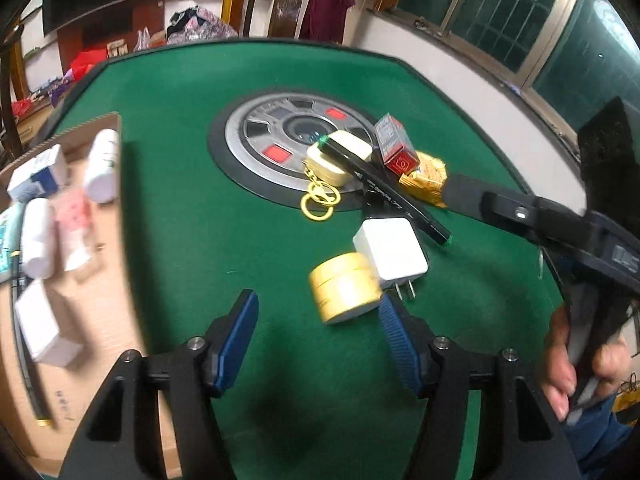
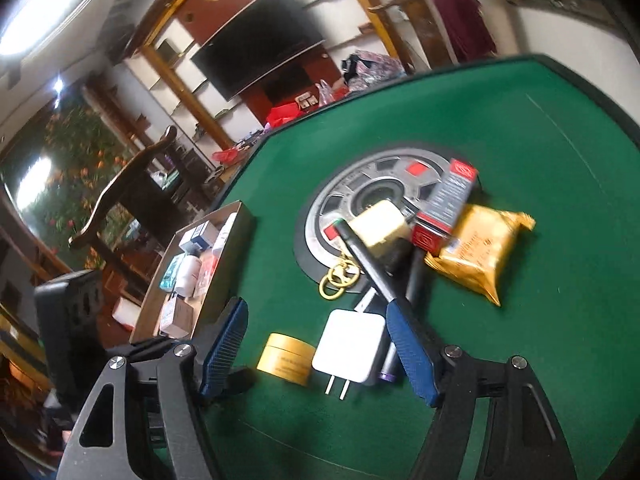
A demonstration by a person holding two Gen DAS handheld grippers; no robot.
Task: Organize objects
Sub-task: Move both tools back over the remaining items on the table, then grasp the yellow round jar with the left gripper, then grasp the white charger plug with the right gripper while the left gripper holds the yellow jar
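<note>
Both grippers hang over the green table [image 1: 192, 128] with their blue fingers [image 1: 236, 336] parted and nothing between them: the left gripper [image 1: 316, 340] about half spread, the right gripper [image 2: 320, 344] wider.

The loose things lie in a heap mid-table, and the cardboard box [image 2: 236, 248] at the left edge already holds white bottles and small cartons. Nearest the left gripper is the round yellow jar [image 1: 344, 288], touching the white charger [image 1: 390, 252], whose prongs point back toward the person.

I would take the jar first, squarely across its sides, since a crooked bite would likely shove the charger.

Behind, a black marker [image 1: 384, 188] lies across the cream keyring case [image 1: 338, 156]. A red carton [image 1: 396, 148] leans over a gold snack packet [image 1: 428, 176], so those are better left for later.
</note>
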